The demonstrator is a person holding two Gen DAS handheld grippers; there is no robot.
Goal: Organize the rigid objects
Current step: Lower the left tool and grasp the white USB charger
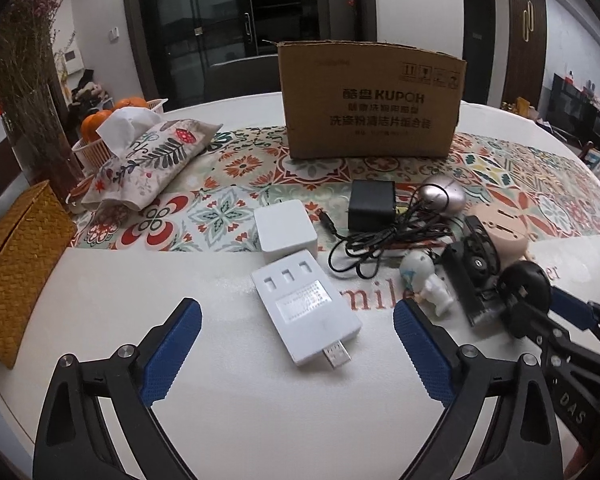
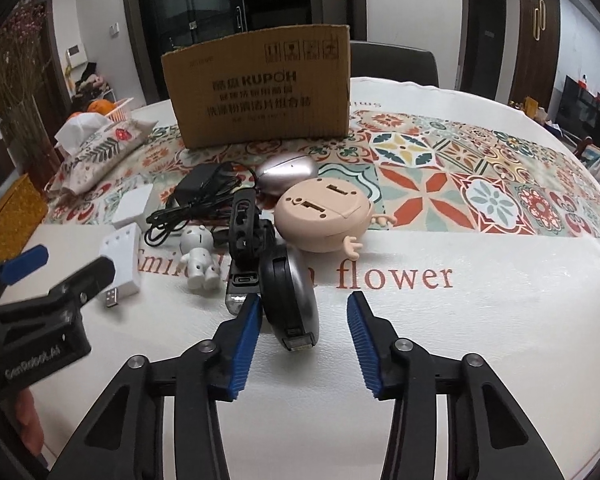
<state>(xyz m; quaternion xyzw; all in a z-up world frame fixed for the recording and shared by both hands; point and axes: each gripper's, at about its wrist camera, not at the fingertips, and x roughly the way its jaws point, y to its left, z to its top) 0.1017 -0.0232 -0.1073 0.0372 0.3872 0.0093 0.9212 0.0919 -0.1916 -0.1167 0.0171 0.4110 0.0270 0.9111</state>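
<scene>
- Left tongs (image 1: 297,332): spread wide, holding nothing, hovering over the desk (image 1: 260,400) with the flat white USB adapter (image 1: 306,310) lying between the blue pads.
- Right tongs (image 2: 304,312): spread wide; the round black reel (image 2: 290,304) stands on edge between the pads, against the left pad, not clamped.
- Left wrist view only: one woven yellow box (image 1: 18,268) at the desk's left edge, seen in full; the adapter's three slots and label.
- Right wrist view only: the word "flower" (image 2: 394,278) printed on the cloth; the pink round toy's (image 2: 324,216) small hands.
- Count, loose items near the desk's middle: one white cube (image 1: 286,226); one black power brick (image 1: 371,204) with tangled cord; one silver oval gadget (image 1: 444,194); one white figurine (image 1: 428,280); one black clip-like device (image 1: 474,276).
- Containers: one cardboard box (image 1: 370,100), upright behind the cluster, contents hidden; one plastic basket (image 1: 100,146) holding oranges; one fabric tissue pouch (image 1: 148,160) with tissue protruding.
</scene>
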